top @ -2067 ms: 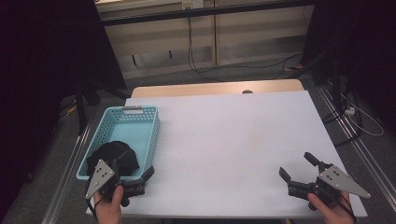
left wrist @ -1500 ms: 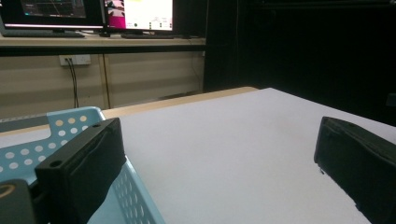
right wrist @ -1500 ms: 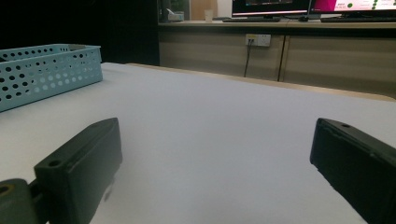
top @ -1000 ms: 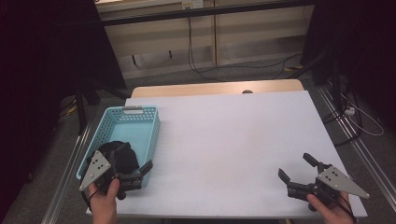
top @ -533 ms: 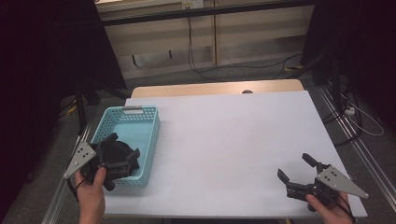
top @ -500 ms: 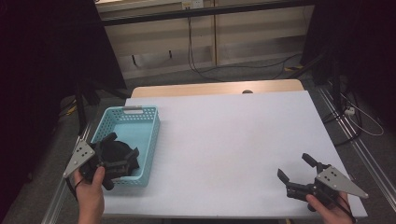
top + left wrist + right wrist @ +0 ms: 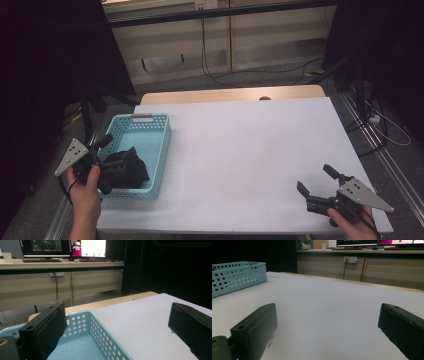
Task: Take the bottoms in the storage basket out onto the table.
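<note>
Fingers of the left gripper (image 7: 102, 165) spread wide, gripping nothing, poised at the near-left corner of the pale blue perforated plastic basket (image 7: 161, 150), just at the edge of the crumpled black cloth bundle (image 7: 125, 166) lying in the basket's near half. From the left gripper view, one finger (image 7: 43, 332) inside the basket's rim, the other finger (image 7: 191, 327) out over the white tabletop (image 7: 147, 322), so straddling the basket's perforated wall (image 7: 102, 335); cloth itself below that camera's sight. Bundle just right of the left fingertips, close to touching, though contact impossible to confirm from above. Long axis of the bundle roughly across the basket, toward its right wall. Right gripper (image 7: 320, 187) likewise spread wide and empty, hovering low over the near-right corner of the table, well apart from the basket, which sits far off at the left edge in the right gripper view (image 7: 237, 275). Left hand clearly the nearer; likely a short reach rightward and down onto the cloth.
</note>
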A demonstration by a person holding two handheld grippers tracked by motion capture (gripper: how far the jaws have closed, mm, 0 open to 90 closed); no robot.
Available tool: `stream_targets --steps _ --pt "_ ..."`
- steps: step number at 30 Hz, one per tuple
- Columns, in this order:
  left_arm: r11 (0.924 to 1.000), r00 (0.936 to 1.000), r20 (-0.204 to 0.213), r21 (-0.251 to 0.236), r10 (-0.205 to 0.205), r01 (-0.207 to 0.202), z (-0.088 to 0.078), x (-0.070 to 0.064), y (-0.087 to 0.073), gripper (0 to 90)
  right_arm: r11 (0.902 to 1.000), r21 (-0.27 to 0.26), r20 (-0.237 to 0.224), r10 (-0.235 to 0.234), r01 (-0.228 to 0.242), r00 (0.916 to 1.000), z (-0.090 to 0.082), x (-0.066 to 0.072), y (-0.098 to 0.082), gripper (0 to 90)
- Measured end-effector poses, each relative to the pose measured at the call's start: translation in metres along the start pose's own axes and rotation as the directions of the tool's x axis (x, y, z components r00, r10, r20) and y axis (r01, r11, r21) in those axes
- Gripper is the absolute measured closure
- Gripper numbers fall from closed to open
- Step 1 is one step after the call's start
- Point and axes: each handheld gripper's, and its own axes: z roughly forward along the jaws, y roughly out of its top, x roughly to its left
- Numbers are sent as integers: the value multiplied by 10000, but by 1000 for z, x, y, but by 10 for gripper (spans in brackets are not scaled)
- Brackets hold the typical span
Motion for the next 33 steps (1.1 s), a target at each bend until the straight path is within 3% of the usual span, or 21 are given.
stream_targets --steps 20,33 --pt "9978 9994 -145 596 304 -295 15 19 4 19 10000 -5 -80 -69 69 9999 -1 0 1 15" --pt "9934 9990 -248 1095 361 -331 22 32 -5 19 9999 35 -85 -103 104 9999 -1 1 0 16"
